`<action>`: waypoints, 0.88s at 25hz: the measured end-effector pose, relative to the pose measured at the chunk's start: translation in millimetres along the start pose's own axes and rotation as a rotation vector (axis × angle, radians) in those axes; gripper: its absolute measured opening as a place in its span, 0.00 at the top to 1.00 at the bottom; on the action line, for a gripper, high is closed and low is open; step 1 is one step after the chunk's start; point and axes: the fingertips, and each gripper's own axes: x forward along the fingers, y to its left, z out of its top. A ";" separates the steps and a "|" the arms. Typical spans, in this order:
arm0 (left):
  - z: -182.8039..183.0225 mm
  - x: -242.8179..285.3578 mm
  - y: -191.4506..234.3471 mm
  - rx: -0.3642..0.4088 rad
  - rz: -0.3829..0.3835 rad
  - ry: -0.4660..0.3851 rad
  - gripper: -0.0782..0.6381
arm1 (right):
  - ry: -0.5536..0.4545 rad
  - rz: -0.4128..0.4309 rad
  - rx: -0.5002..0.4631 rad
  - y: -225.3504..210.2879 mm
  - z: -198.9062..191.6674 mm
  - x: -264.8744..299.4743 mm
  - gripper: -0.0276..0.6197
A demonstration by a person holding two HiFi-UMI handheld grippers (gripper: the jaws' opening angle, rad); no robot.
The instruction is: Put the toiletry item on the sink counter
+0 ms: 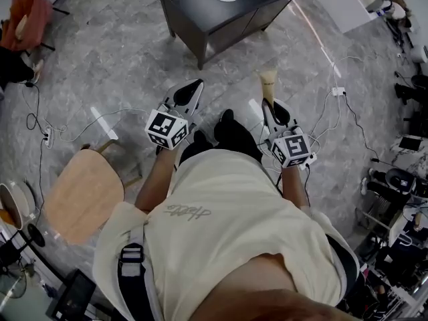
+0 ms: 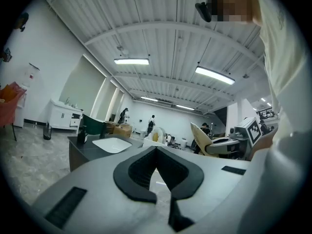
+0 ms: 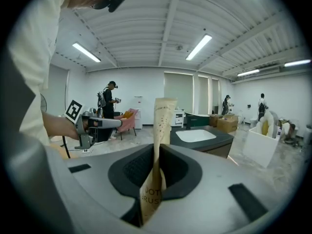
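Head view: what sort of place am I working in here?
Most likely a big open lab or studio hall, not a real bathroom. A dark sink vanity stands alone on the stone-look floor, a power strip lies out on it, and strip lights hang under a ribbed industrial ceiling.

Head camera high above; one camera low on each tool.
The head view looks steeply down over the person to the floor, with the sink bench (image 1: 221,19) far ahead. The left tool (image 1: 196,85) and right tool (image 1: 269,107) views look level toward that bench, close behind their jaws.
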 end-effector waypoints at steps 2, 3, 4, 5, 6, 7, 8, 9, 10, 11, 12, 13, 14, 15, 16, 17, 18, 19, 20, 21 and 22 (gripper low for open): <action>-3.3 9.4 0.6 -0.004 -0.004 0.011 0.89 | 0.018 0.010 0.008 -6.0 -7.3 5.8 0.91; -5.2 14.0 1.5 -0.007 -0.004 0.017 0.89 | 0.022 0.016 0.008 -9.1 -9.6 10.6 0.91; -7.7 18.5 3.4 -0.011 -0.001 0.026 0.89 | 0.023 0.023 0.009 -12.6 -10.8 16.7 0.91; -10.5 23.2 6.2 -0.016 0.004 0.036 0.89 | 0.020 0.032 0.016 -16.7 -11.4 24.1 0.91; -13.0 28.1 10.0 -0.020 0.012 0.048 0.89 | 0.015 0.042 0.027 -21.4 -11.4 32.5 0.91; -14.1 33.5 14.5 -0.023 0.019 0.059 0.89 | 0.011 0.054 0.039 -26.9 -11.0 41.8 0.91; -13.5 39.4 19.3 -0.023 0.027 0.068 0.89 | 0.006 0.066 0.051 -33.1 -10.1 51.3 0.91; -11.2 45.7 24.2 -0.021 0.034 0.074 0.89 | 0.001 0.078 0.062 -39.8 -8.4 60.7 0.91; -7.7 52.3 29.1 -0.015 0.041 0.078 0.89 | -0.005 0.090 0.071 -46.9 -5.7 70.0 0.91; -3.7 59.6 34.0 -0.007 0.047 0.081 0.89 | -0.011 0.102 0.075 -54.3 -2.0 79.0 0.91; 0.2 67.9 38.6 0.001 0.052 0.084 0.89 | -0.019 0.113 0.075 -62.1 2.4 87.9 0.91; 3.5 77.3 43.0 0.009 0.056 0.088 0.89 | -0.027 0.124 0.070 -70.2 6.8 96.7 0.91; 6.2 87.6 47.0 0.014 0.060 0.093 0.89 | -0.034 0.134 0.065 -78.7 10.7 105.4 0.91; 8.6 98.4 50.2 0.017 0.063 0.097 0.89 | -0.039 0.143 0.060 -87.1 13.5 113.7 0.91; 11.2 109.1 52.3 0.019 0.066 0.101 0.89 | -0.040 0.154 0.058 -95.1 15.3 121.5 0.91; 14.2 119.6 53.5 0.019 0.068 0.103 0.89 | -0.040 0.166 0.058 -102.7 16.5 128.8 0.91; 17.5 130.2 53.8 0.020 0.070 0.104 0.89 | -0.039 0.179 0.058 -110.2 17.5 135.8 0.91; 20.6 140.9 53.9 0.020 0.072 0.105 0.89 | -0.038 0.194 0.057 -117.9 18.7 142.5 0.91; 23.4 151.5 54.1 0.019 0.075 0.105 0.89 | -0.038 0.207 0.055 -125.9 20.1 148.9 0.91; 25.7 161.8 54.6 0.016 0.080 0.106 0.89 | -0.039 0.221 0.052 -134.2 21.8 154.9 0.91; 27.7 171.9 55.5 0.012 0.086 0.106 0.89 | -0.041 0.233 0.049 -142.8 23.7 160.6 0.91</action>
